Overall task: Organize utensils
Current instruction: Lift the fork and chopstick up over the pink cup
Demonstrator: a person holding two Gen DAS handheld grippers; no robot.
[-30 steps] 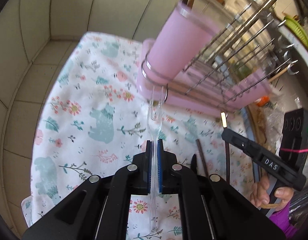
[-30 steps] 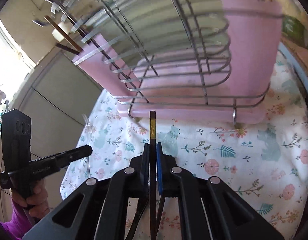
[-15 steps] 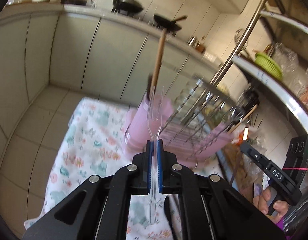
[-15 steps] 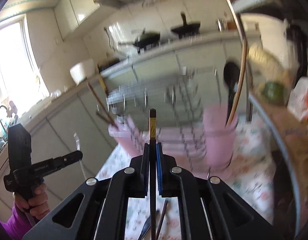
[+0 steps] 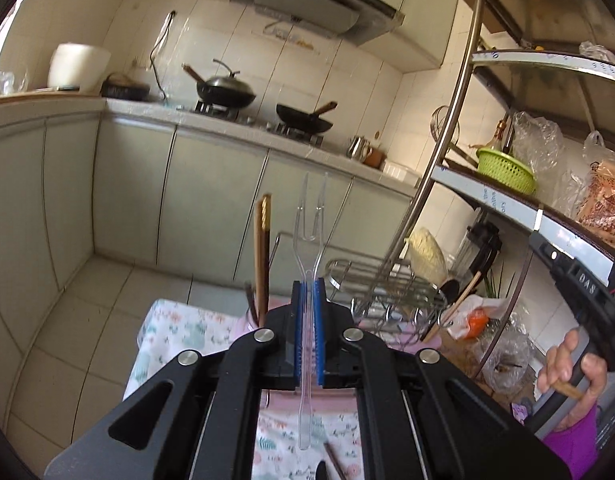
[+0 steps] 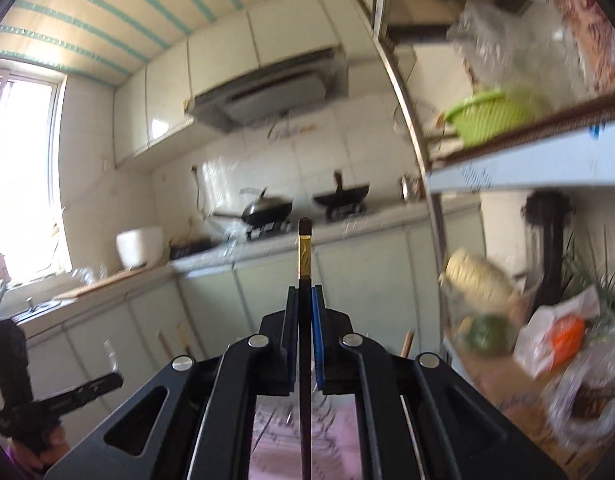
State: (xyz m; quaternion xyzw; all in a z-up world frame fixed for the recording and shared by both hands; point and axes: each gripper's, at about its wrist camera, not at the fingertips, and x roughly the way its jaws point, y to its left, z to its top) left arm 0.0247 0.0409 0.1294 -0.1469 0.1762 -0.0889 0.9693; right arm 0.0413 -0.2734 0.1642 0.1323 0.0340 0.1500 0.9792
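Left wrist view shows the left claw (image 5: 307, 336) pinching a clear fork (image 5: 309, 264), tines pointing far, just above the pink cup (image 5: 247, 326), while the right claw (image 6: 305, 344) pinches a chopstick (image 6: 305, 256) upright.

Both hand-held grippers apparently tilted upward.

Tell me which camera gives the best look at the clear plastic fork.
The left wrist view: the fork is sharp, clamped in the left hand-held gripper, prongs pointing up. The right wrist view shows it only as a faint blur at far left.
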